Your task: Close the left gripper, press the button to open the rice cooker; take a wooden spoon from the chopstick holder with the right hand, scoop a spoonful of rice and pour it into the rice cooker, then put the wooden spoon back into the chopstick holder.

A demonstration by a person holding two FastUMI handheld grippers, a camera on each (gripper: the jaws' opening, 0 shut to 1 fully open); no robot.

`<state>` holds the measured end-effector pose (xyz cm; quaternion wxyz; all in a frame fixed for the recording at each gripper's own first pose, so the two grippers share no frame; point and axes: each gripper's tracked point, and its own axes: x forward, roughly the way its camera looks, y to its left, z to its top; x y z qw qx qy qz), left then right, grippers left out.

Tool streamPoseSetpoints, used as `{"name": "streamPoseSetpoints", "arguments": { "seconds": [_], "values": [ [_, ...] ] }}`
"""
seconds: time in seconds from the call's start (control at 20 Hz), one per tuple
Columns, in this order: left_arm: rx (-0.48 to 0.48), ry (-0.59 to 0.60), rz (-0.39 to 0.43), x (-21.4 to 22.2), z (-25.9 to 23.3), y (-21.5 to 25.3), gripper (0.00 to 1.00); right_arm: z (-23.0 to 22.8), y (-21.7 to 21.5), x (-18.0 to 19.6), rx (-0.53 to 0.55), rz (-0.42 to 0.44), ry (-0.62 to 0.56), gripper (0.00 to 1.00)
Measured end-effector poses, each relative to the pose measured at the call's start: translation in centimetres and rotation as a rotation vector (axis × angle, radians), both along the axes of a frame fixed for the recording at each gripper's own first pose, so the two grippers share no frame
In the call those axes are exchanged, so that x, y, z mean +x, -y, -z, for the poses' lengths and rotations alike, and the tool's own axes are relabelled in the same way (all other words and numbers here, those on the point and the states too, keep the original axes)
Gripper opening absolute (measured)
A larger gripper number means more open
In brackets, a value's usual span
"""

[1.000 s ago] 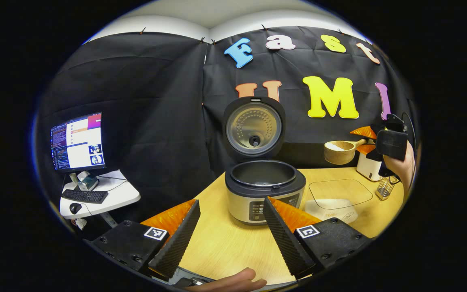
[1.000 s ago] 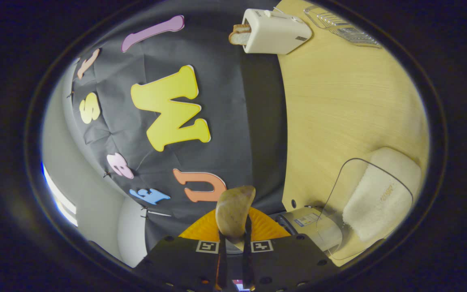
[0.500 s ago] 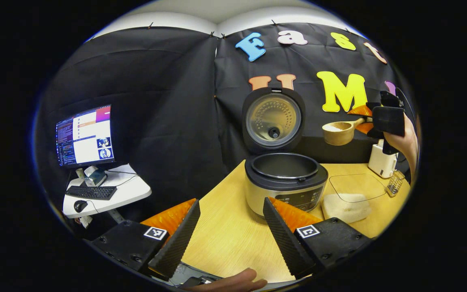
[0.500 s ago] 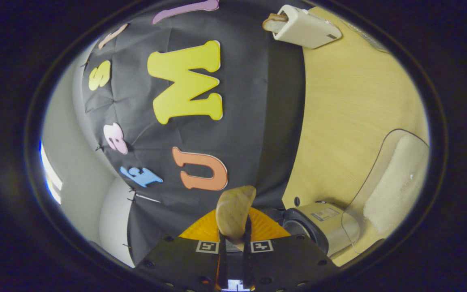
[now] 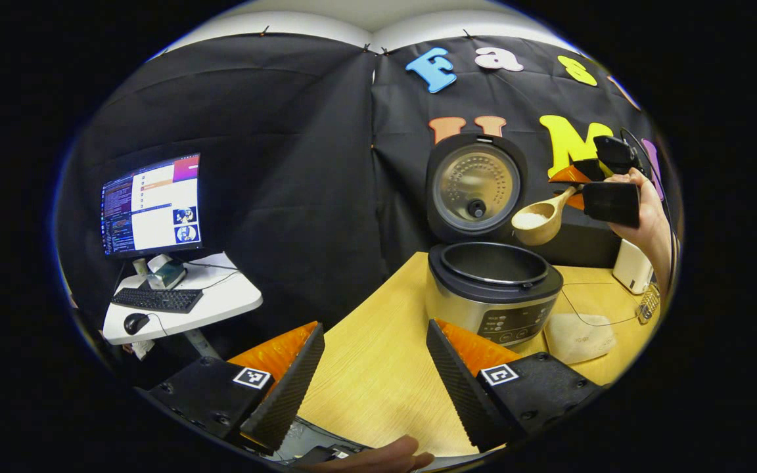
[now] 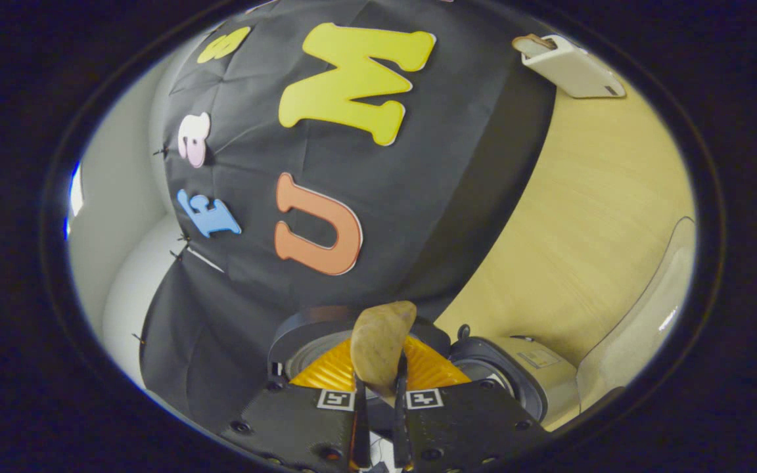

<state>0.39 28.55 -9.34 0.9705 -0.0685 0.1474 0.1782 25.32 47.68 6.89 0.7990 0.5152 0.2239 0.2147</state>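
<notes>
The rice cooker (image 5: 493, 292) stands on the wooden table with its lid (image 5: 477, 187) raised and its inner pot showing. A wooden spoon (image 5: 536, 220) carrying white rice hangs just above the pot's right rim. My right gripper (image 5: 572, 189), held by a hand (image 5: 648, 220), is shut on the spoon's handle. In the right gripper view the spoon's bowl (image 6: 382, 345) sticks up between the fingers of the right gripper (image 6: 380, 401), with the cooker (image 6: 523, 374) below it. My left gripper (image 5: 372, 387) is open over the table, in front of the cooker and apart from it.
A clear container of rice (image 5: 579, 335) lies right of the cooker. Behind it stand a mesh chopstick holder (image 5: 648, 303) and a white toaster (image 5: 631, 266), which appears again as the toaster (image 6: 572, 66). A side desk (image 5: 181, 309) with monitor and keyboard stands far left.
The right gripper has carried the rice-filled spoon leftward from above the rice container to the cooker's rim. The left gripper has swung left, still open.
</notes>
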Motion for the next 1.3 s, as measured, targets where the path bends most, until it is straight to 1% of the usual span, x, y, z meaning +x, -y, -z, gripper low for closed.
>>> {"name": "streamPoseSetpoints", "arguments": {
  "seconds": [0.1, 0.15, 0.4, 0.55, 0.6, 0.75, 0.8, 0.9, 0.95, 1.1, 1.3],
  "values": [
    [-0.002, 0.009, 0.007, 0.3, 0.1, 0.4, 1.0, 0.1, -1.3, -0.1, -0.045, -0.018, 0.022, 0.15],
    [-0.003, 0.007, 0.009, 0.3, 0.2, 0.4, 1.0, 0.2, -2.0, 0.0, -0.072, -0.026, 0.036, 0.13],
    [0.012, 0.001, 0.013, 0.4, 0.3, 0.6, 1.0, 0.5, -4.3, -0.6, -0.23, -0.057, 0.115, 0.13],
    [0.019, -0.006, 0.002, 0.3, 0.4, 0.2, 0.99, 0.4, -5.5, -1.3, -0.296, -0.077, 0.164, 0.13],
    [0.017, -0.008, 0.001, 0.3, 0.5, 0.1, 1.0, 0.4, -5.9, -1.3, -0.32, -0.078, 0.18, 0.13],
    [0.01, -0.022, -0.014, 0.3, 1.1, -0.5, 1.0, 0.5, -6.4, -1.4, -0.438, -0.075, 0.242, 0.13],
    [0.009, -0.027, -0.021, 0.3, 1.2, -0.7, 1.0, 0.5, -6.5, -2.1, -0.471, -0.083, 0.27, 0.13],
    [0.004, -0.034, -0.029, 0.3, 1.6, -0.9, 1.0, 0.3, -7.0, -2.0, -0.537, -0.097, 0.32, 0.13],
    [0.003, -0.039, -0.032, 0.3, 1.7, -1.0, 1.0, 0.2, -7.1, -2.3, -0.564, -0.099, 0.347, 0.12],
    [0.006, -0.045, -0.031, 0.3, 1.7, -0.9, 1.0, -0.4, -7.6, -2.3, -0.633, -0.095, 0.404, 0.13],
    [0.016, -0.043, -0.02, 0.4, 1.8, -0.8, 1.0, 0.0, -8.4, -2.5, -0.74, -0.122, 0.475, 0.13]
  ]
}}
